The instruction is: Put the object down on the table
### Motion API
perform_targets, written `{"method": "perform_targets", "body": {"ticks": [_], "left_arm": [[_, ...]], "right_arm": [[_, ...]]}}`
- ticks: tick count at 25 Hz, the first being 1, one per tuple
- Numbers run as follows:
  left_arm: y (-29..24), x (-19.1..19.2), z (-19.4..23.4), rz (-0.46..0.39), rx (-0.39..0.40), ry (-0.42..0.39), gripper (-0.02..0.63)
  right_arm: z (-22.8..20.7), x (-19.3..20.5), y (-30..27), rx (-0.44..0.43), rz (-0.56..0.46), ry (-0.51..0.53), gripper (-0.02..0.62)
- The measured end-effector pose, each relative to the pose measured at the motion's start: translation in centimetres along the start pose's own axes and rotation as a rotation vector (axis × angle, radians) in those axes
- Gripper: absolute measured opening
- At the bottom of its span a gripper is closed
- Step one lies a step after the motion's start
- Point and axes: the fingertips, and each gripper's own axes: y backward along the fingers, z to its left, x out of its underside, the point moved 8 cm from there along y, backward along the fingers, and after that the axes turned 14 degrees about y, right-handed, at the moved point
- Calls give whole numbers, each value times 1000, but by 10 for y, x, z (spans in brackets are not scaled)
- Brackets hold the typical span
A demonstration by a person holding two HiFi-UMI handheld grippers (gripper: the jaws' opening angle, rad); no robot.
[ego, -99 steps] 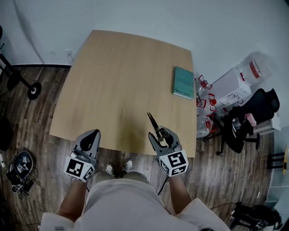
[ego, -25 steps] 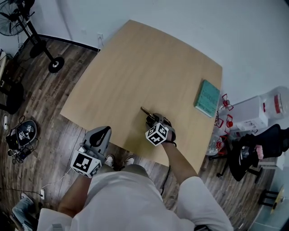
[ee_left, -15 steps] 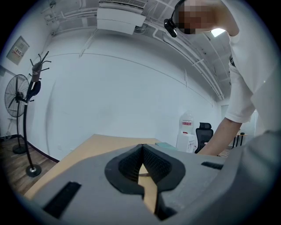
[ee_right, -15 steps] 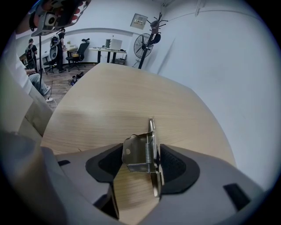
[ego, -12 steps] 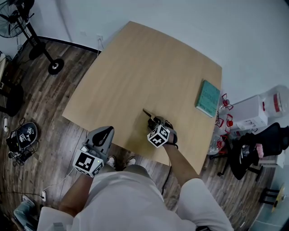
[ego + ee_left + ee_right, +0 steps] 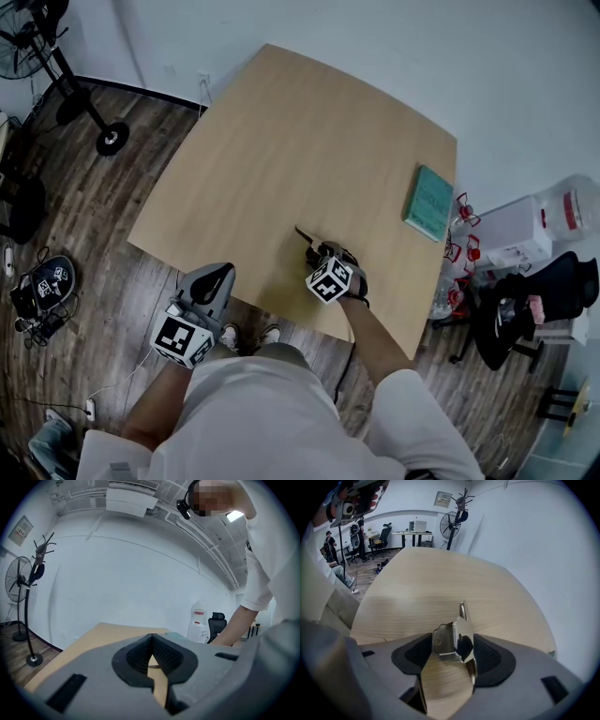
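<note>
R hand-held gripper (image 6: pixel 315 251) lowered metal object (image 6: pixel 302 234) to table (image 6: pixel 300 141).

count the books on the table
1: a teal book lies flat near the table's right edge, apart from the metal tool in the right gripper. None seems hidden.

The pale wooden square surface (image 6: pixel 281 141) in front of me stands on a dark plank floor (image 6: pixel 84 216) and shows plain, even grain across its top. A thin teal book (image 6: pixel 429 202) lies flat near its right edge. The slim shiny metal tool (image 6: pixel 452 641) pinched in my right fingers (image 6: pixel 490 658) sits low over the near part of the surface, and I cannot tell whether its tip touches the wood.
</note>
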Motion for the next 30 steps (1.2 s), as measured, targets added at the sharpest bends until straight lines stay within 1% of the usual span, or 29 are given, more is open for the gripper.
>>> {"method": "perform_targets", "body": {"ticks": [10, 15, 22, 26, 30], "left_arm": [[5, -4, 5, 6, 10, -7, 5], [4, -2, 2, 4, 33, -6, 5], [1, -3, -6, 13, 86, -16, 5], [2, 0, -11, 27, 111, -21, 5], [3, 2, -11, 40, 126, -21, 5]], "right_arm": [[0, -1, 1, 15, 12, -19, 262], [1, -2, 12, 68, -15, -54, 267], [5, -2, 41, 152, -96, -211, 267], [7, 7, 59, 185, -152, -340, 263], [3, 19, 73, 225, -172, -441, 213]]}}
